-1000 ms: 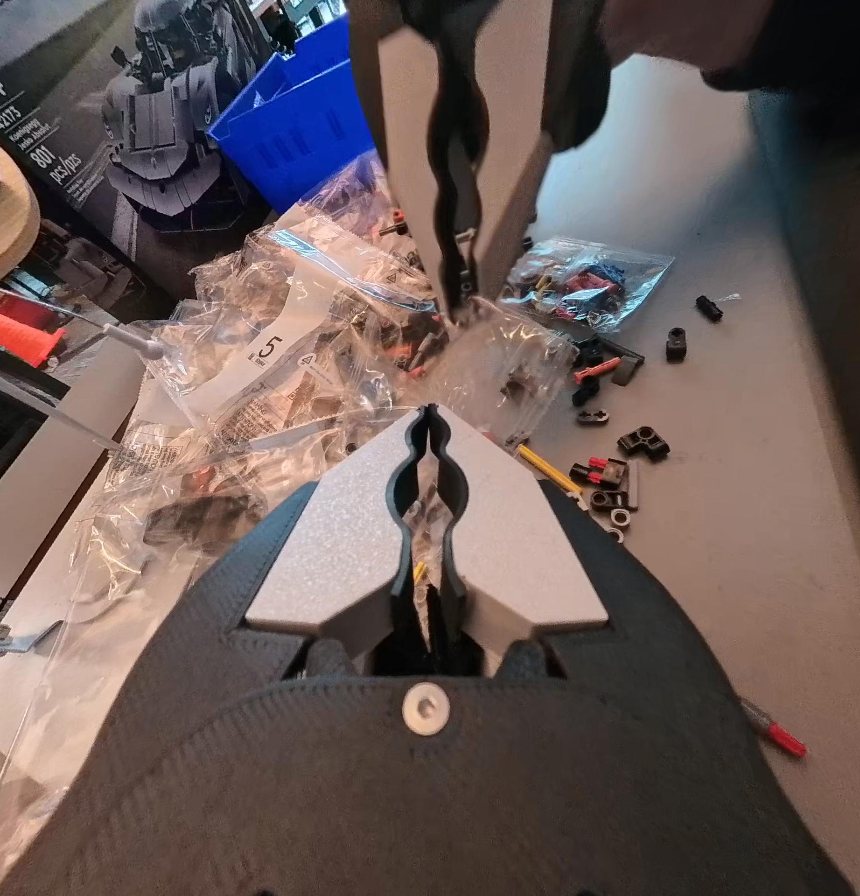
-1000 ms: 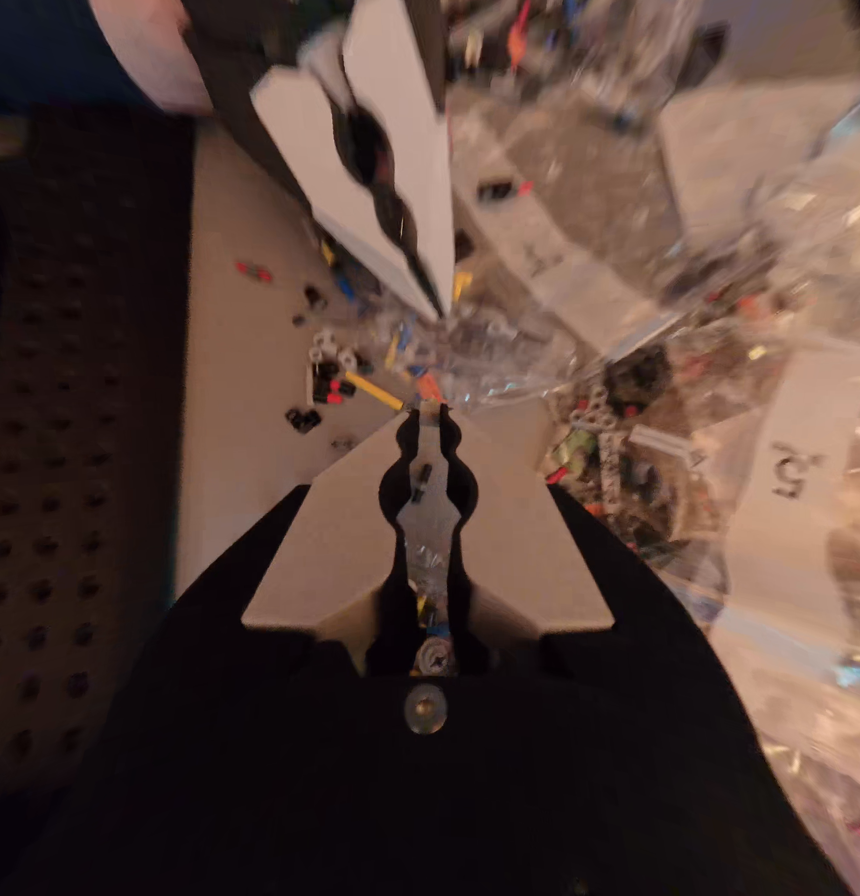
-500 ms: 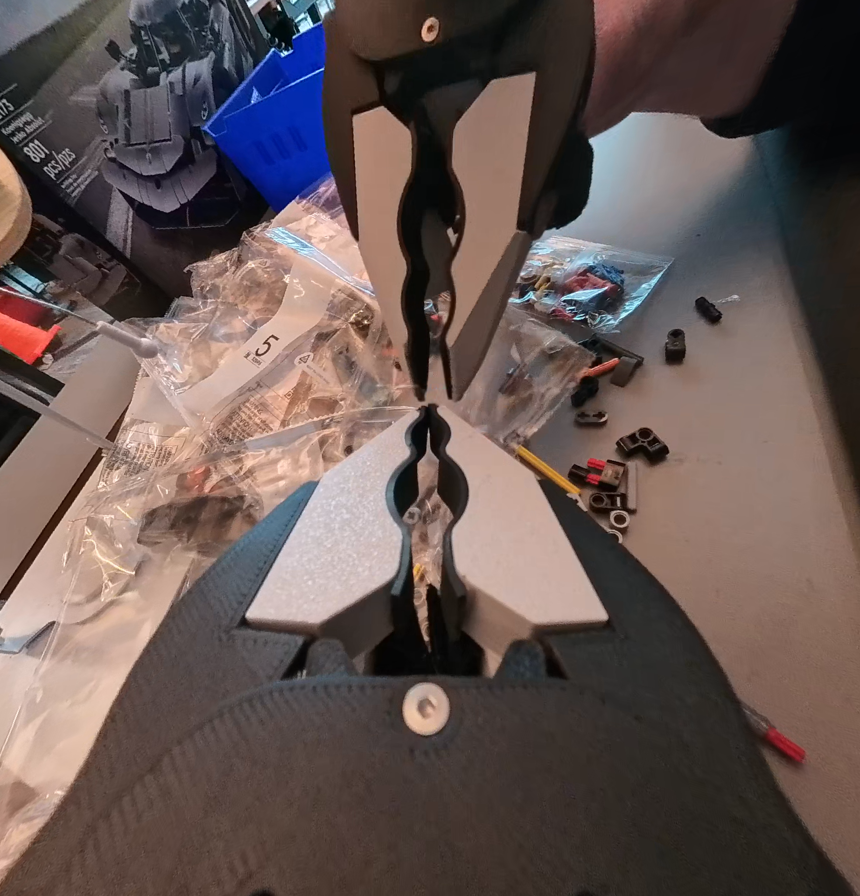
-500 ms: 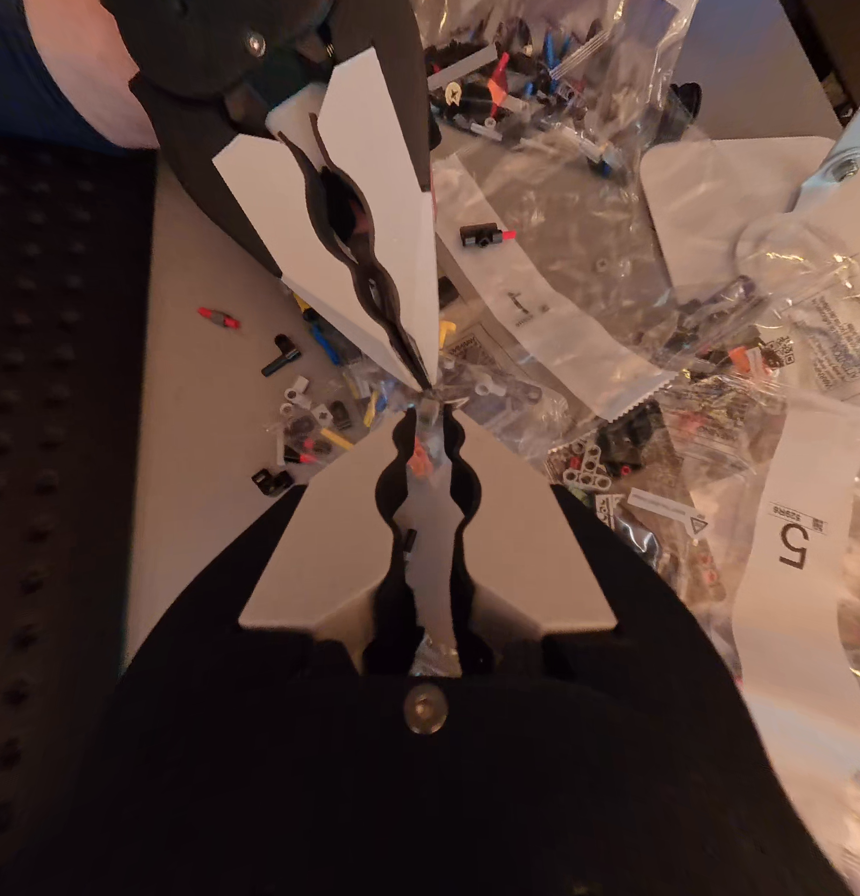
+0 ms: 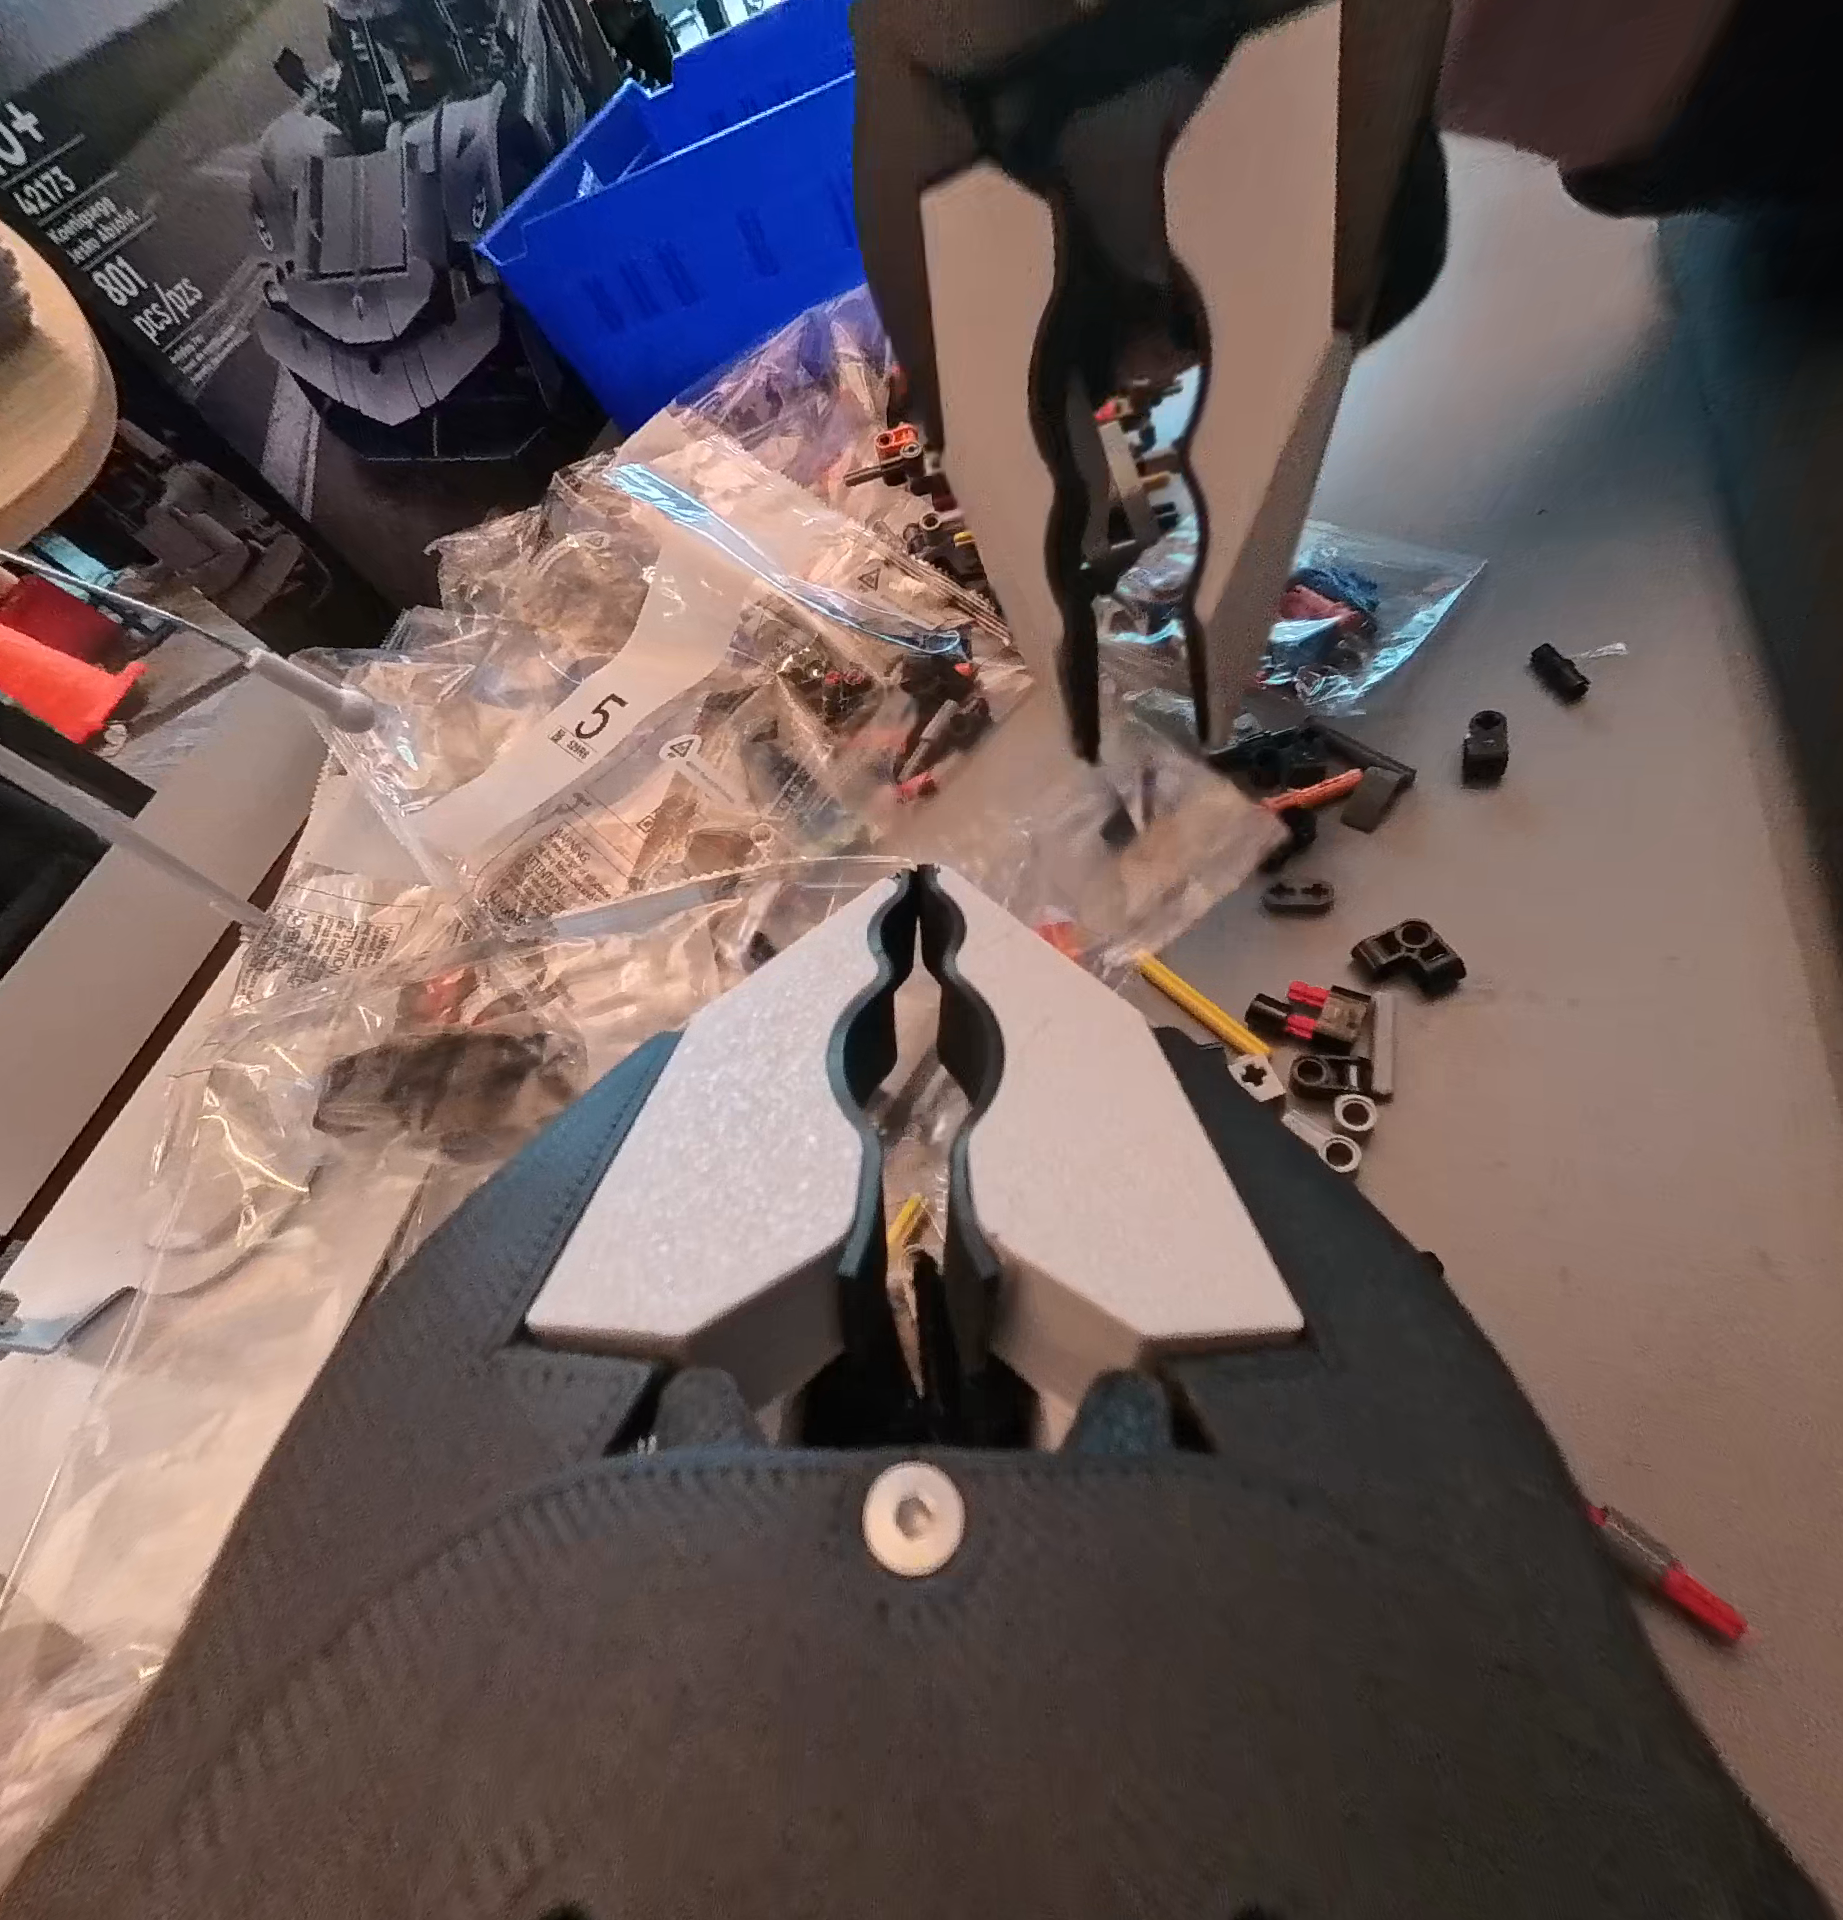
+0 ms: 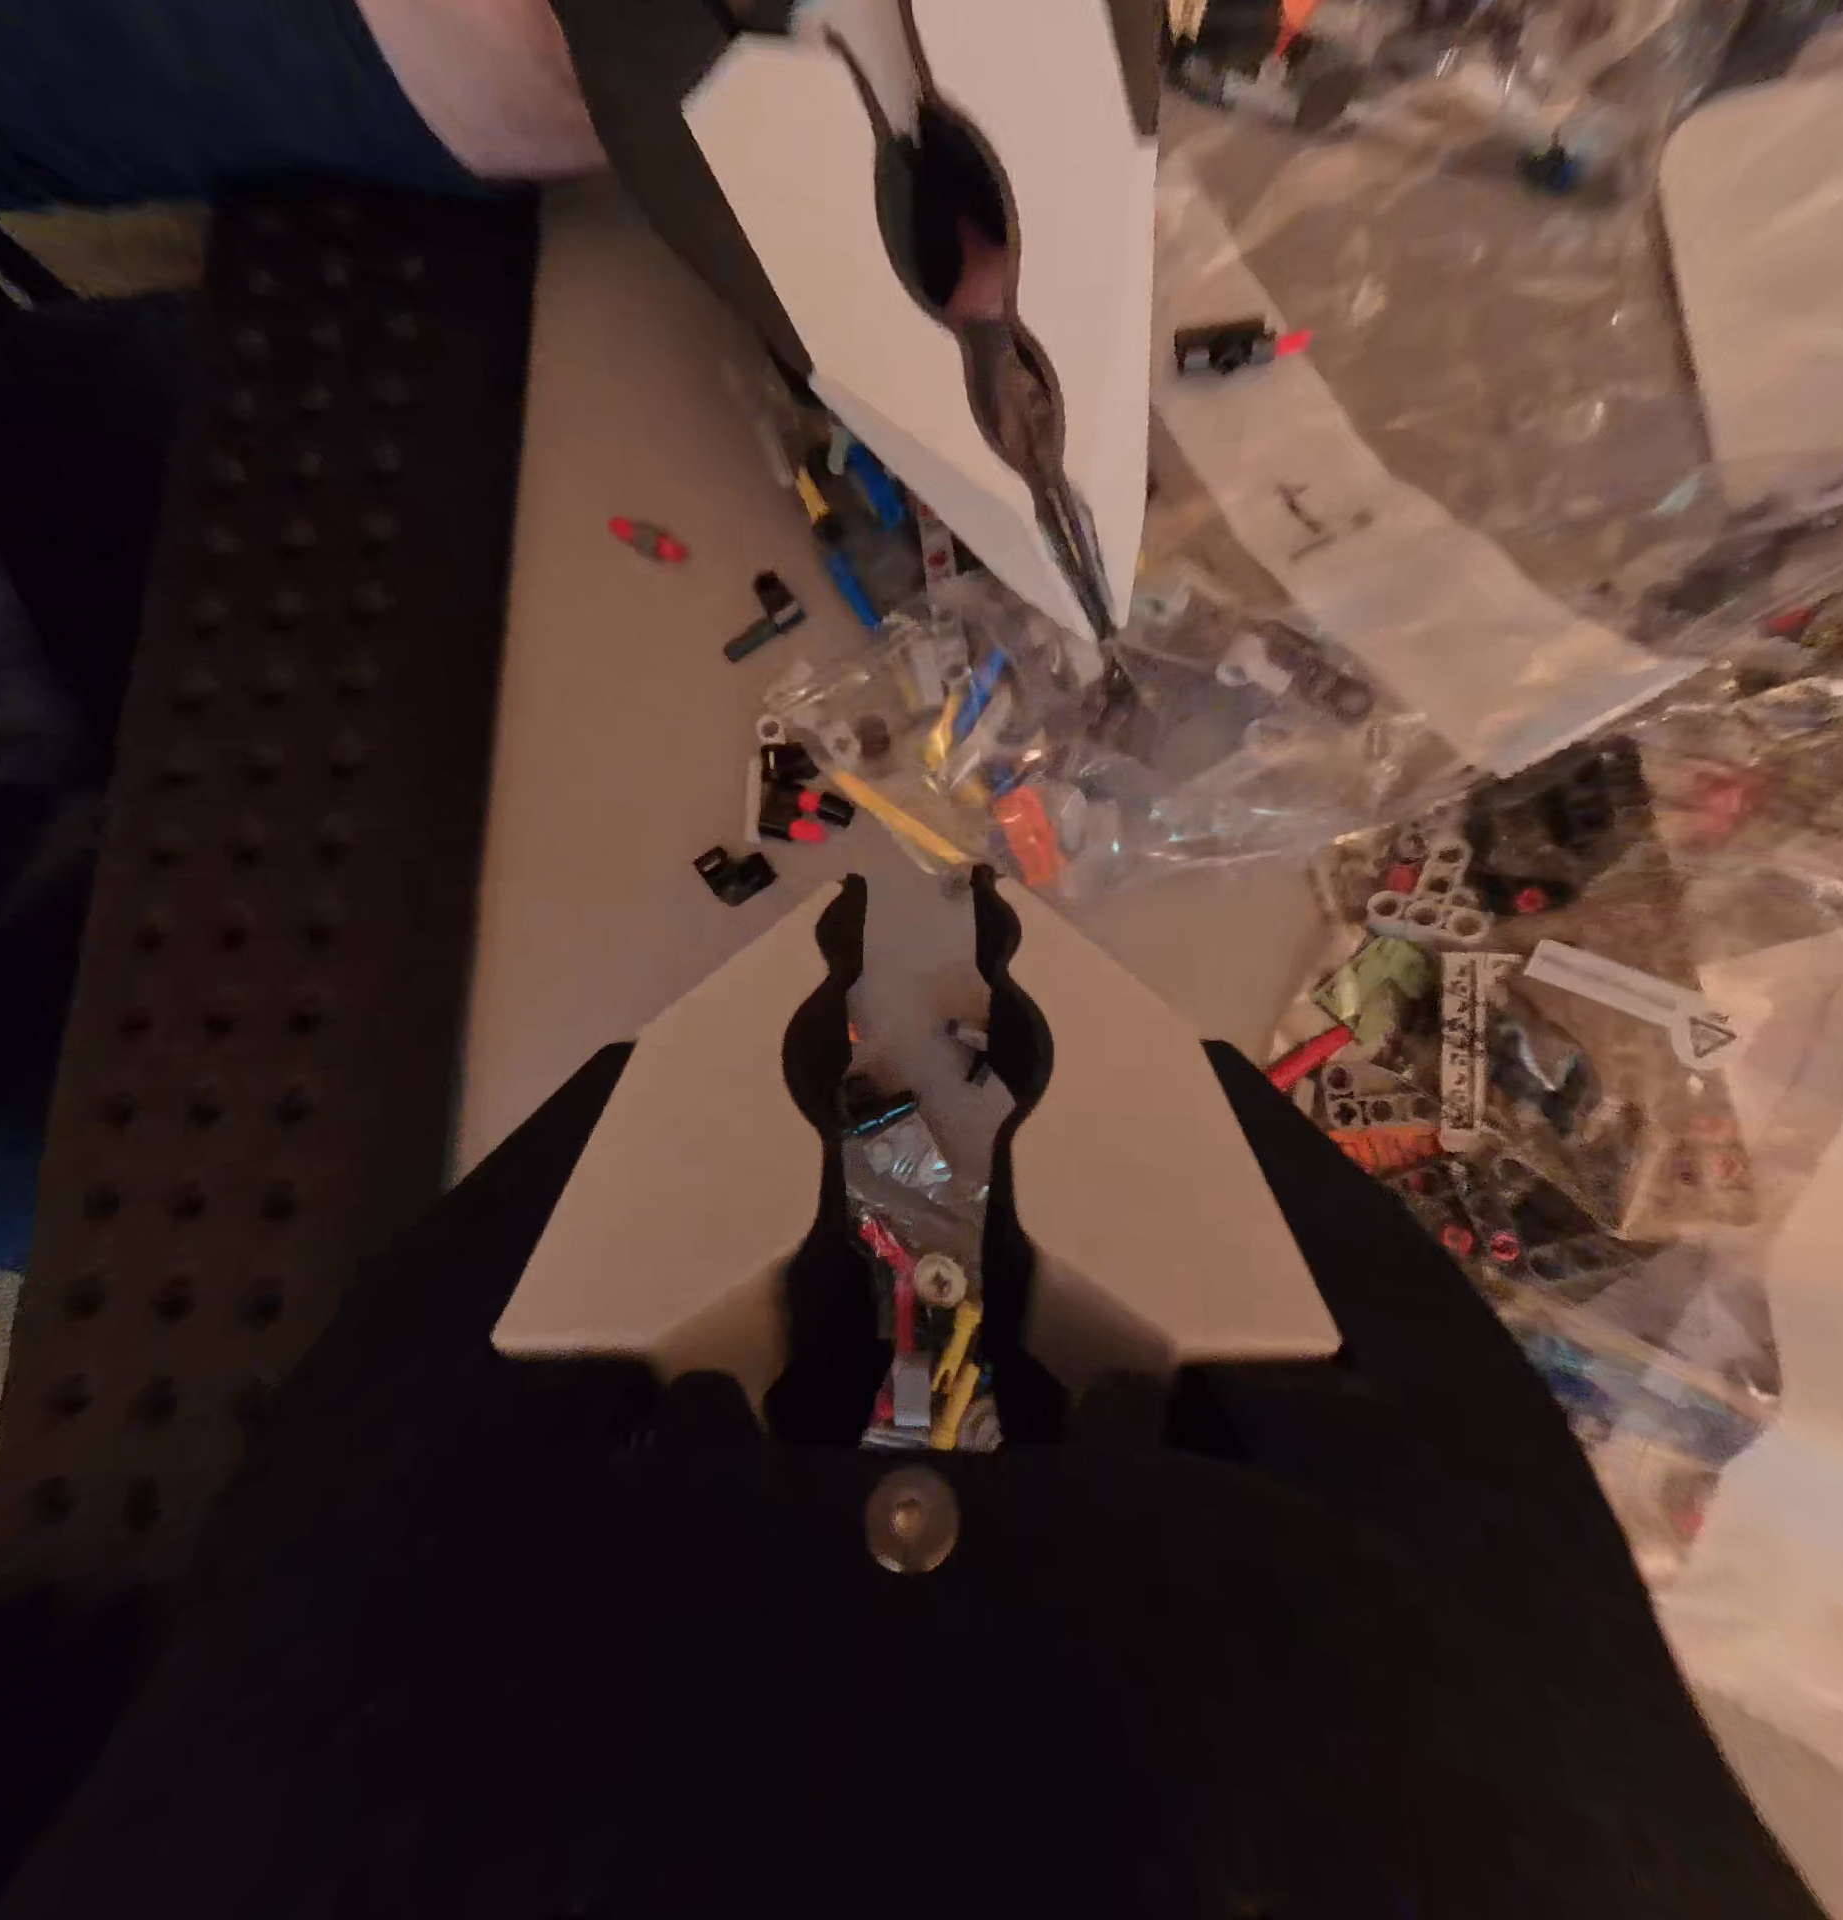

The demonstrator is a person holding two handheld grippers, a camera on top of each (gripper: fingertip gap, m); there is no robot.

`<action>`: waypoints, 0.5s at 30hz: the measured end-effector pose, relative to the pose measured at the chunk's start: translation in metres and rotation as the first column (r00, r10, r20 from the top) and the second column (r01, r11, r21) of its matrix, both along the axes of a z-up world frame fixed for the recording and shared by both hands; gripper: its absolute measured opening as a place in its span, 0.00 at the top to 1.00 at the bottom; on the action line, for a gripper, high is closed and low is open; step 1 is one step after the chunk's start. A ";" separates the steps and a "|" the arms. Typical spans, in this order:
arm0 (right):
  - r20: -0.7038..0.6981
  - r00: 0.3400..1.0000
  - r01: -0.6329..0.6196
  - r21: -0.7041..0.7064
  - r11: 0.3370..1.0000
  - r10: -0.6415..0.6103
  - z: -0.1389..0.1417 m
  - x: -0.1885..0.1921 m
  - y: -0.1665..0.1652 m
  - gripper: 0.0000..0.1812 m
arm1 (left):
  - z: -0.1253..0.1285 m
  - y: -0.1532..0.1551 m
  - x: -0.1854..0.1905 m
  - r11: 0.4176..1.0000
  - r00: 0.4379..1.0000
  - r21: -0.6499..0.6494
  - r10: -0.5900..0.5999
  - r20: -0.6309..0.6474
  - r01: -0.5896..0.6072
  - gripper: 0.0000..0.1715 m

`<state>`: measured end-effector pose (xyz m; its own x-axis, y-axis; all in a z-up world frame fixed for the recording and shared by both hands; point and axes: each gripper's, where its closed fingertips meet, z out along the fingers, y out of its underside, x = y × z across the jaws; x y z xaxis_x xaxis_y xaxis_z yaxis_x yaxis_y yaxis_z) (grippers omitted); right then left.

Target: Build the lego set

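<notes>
Lego pieces lay partly loose on the grey surface (image 5: pixel 1675 1195) and partly sealed in clear plastic bags. A small clear bag (image 6: pixel 1010 769) of mixed yellow, blue, orange and white parts sat between the two hand-held grippers, its near end pinched by the left hand-held gripper (image 5: pixel 918 883), whose fingers were closed on the plastic. The right hand-held gripper (image 6: pixel 912 883) stood open, its tips apart just above the bag's other end and holding nothing. A thin yellow axle (image 5: pixel 1197 1000) lay flat beside the bag, its long axis running diagonally from the bag toward the loose parts. Just beside it were a black pin connector with red pins (image 5: pixel 1309 1013), a black angled connector (image 5: pixel 1410 951) and small grey bushes (image 5: pixel 1343 1132). A grey-and-red pin (image 5: pixel 1665 1584) lay apart near the surface's edge. Farther back, a larger numbered bag (image 5: pixel 626 727) held dark and red parts, and another bag (image 5: pixel 1343 623) held blue and red ones. A blue plastic bin (image 5: pixel 688 249) and the set's box (image 5: pixel 273 260) stood behind the bags.
</notes>
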<state>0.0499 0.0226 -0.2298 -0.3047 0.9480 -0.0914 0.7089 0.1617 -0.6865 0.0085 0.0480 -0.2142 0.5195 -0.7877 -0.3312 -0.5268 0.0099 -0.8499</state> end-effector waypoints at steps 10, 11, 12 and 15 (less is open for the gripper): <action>0.174 0.984 0.008 0.076 0.997 -0.021 -0.046 -0.014 0.000 0.90 | 0.001 0.002 -0.003 1.000 1.000 0.001 0.014 0.005 -0.014 1.00; 0.178 0.984 0.005 0.081 0.997 -0.019 -0.047 -0.016 0.000 0.90 | 0.001 0.002 -0.003 1.000 1.000 -0.001 0.014 0.005 -0.014 1.00; 0.180 0.983 0.005 0.089 0.996 -0.021 -0.048 -0.017 0.000 0.92 | 0.000 0.003 -0.003 1.000 1.000 -0.001 0.016 0.003 -0.016 1.00; 0.180 0.983 0.025 0.101 0.995 -0.043 -0.049 -0.018 0.004 0.96 | -0.001 0.004 -0.005 1.000 1.000 -0.008 0.024 0.002 -0.024 1.00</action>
